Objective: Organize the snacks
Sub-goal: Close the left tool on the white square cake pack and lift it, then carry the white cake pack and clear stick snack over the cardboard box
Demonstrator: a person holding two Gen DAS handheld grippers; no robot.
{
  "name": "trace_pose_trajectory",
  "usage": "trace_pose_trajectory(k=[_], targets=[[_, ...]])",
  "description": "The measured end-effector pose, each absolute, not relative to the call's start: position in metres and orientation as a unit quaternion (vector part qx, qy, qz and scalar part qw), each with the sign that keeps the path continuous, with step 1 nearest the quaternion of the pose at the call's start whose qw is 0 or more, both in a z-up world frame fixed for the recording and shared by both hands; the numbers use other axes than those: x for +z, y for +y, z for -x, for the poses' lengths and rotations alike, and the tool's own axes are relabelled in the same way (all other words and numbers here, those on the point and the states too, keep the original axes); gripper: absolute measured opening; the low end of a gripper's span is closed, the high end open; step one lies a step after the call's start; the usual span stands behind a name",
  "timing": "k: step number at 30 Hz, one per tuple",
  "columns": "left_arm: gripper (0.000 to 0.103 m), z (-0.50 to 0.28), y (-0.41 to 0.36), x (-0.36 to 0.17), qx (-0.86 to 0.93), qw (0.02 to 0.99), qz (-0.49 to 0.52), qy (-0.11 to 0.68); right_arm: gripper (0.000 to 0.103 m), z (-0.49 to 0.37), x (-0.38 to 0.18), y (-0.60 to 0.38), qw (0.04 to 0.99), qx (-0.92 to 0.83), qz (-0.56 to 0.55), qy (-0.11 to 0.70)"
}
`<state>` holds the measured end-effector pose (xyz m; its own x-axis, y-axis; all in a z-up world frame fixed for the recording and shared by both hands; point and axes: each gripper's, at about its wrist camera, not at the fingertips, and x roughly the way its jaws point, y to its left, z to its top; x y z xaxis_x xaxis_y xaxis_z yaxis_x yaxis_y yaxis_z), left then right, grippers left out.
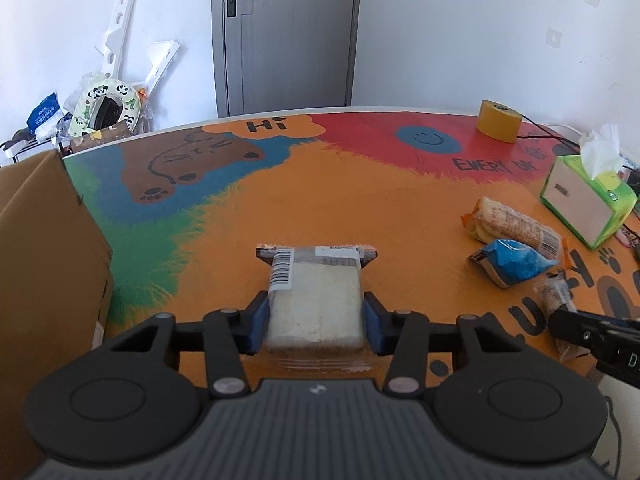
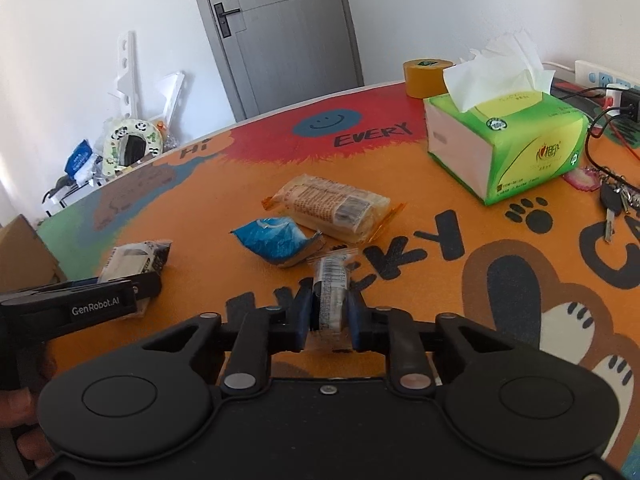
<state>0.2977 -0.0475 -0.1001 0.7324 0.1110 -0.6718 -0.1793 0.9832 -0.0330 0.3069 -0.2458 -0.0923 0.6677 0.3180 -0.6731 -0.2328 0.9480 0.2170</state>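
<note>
Blue pads close on both sides of the pale cake (image 1: 316,304) in the left gripper (image 1: 316,320), pressing its clear wrapper, barcode end pointing away. From the right camera the same cake (image 2: 134,260) sits on the mat under that gripper's black finger.

Over to the right gripper (image 2: 330,316): narrow jaws, pads clamped on a slim clear packet (image 2: 331,292) with a barcode label, its far end resting on the mat (image 2: 420,300) by the black lettering. A fingertip (image 2: 16,404) of the person shows at the bottom left edge of that view.

Landmark now, the blue pouch (image 2: 276,240). It lies just beyond the slim packet, crumpled, one corner torn open. Touching its far side is the orange roll pack (image 2: 336,208), long and lying flat. The pale cake is well to the pouch's left in the right camera's view.

Further back, right of the pouch, stands the green tissue box (image 2: 504,148), a white sheet sticking up. Keys (image 2: 616,200) lie right of that box. Behind the box, near the mat's far edge, a yellow tape roll (image 2: 426,78).

Far left of the pouch, a cardboard box (image 1: 44,248) rises beside the table. Grey door (image 1: 286,32) at the back wall.
</note>
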Motion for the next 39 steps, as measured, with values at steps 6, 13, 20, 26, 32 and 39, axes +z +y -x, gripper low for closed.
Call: trace_pose_trajectory(k=[6, 13, 20, 26, 32, 39], targets=[[0.046, -0.279, -0.051, -0.089, 0.072, 0.932, 0.049, 0.352, 0.021, -0.291, -0.084, -0.248, 0.915, 0.162, -0.068, 0.362], [0.046, -0.25, -0.058, -0.062, 0.067, 0.944, 0.04, 0.322, 0.021, -0.272, -0.065, -0.248, 0.92, 0.185, -0.092, 0.332], [0.046, -0.226, -0.054, -0.031, 0.077, 0.953, 0.036, 0.29, 0.021, -0.252, -0.041, -0.244, 0.925, 0.208, -0.105, 0.301], [0.046, -0.201, -0.047, -0.007, 0.091, 0.96, 0.033, 0.263, 0.021, -0.238, -0.021, -0.237, 0.927, 0.227, -0.108, 0.28], [0.046, -0.182, -0.037, 0.011, 0.105, 0.964, 0.034, 0.24, 0.021, -0.226, -0.007, -0.227, 0.928, 0.243, -0.106, 0.263], [0.046, -0.163, -0.021, 0.026, 0.121, 0.968, 0.042, 0.216, 0.021, -0.215, 0.008, -0.211, 0.929, 0.26, -0.098, 0.246]])
